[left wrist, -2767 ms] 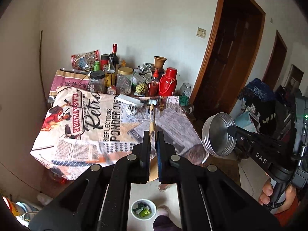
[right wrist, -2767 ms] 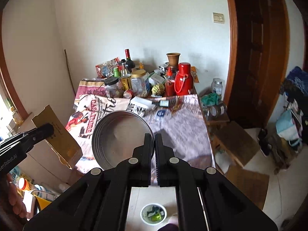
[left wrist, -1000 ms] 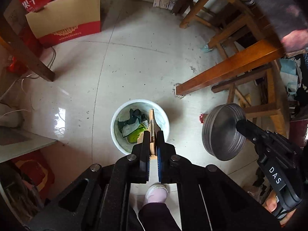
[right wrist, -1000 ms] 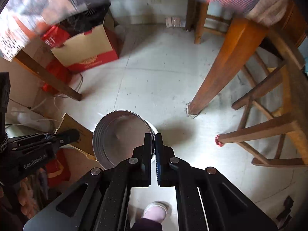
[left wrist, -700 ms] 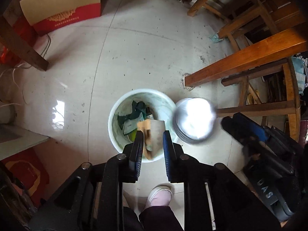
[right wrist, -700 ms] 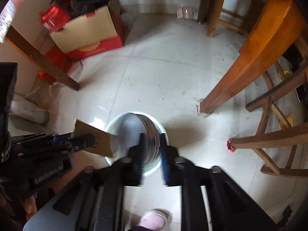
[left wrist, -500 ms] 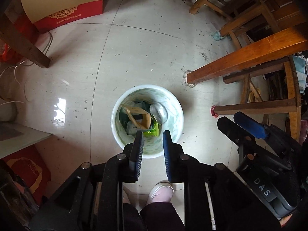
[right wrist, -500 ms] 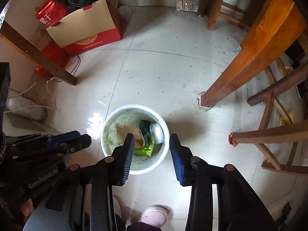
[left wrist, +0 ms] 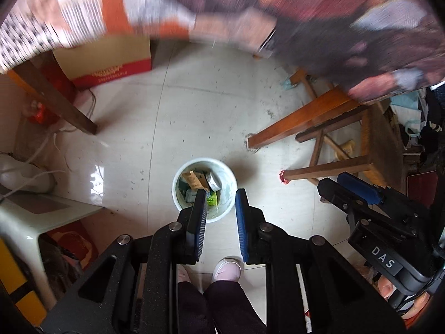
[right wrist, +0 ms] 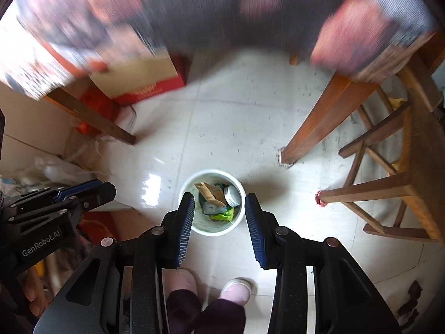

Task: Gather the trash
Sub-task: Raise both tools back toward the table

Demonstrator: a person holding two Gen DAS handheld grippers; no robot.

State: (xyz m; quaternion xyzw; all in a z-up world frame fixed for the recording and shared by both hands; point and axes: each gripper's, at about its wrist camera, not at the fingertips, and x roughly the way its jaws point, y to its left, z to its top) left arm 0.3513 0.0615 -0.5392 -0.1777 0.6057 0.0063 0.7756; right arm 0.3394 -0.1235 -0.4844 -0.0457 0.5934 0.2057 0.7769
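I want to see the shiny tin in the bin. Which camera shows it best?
The right wrist view. The tin lies clear between the open right gripper fingers, inside the bin. The left wrist view shows the tin smaller, near the left gripper.

Daylight is glaring off the pale floor (right wrist: 155,183) at left; the far tablecloth (left wrist: 319,22) is smearing with blur, edges bending.

I see a white tiled floor (right wrist: 236,117), a white bin (right wrist: 239,224) on it, a red box (right wrist: 144,83) at 11 o'clock, stool legs (right wrist: 361,189) at 3 o'clock.
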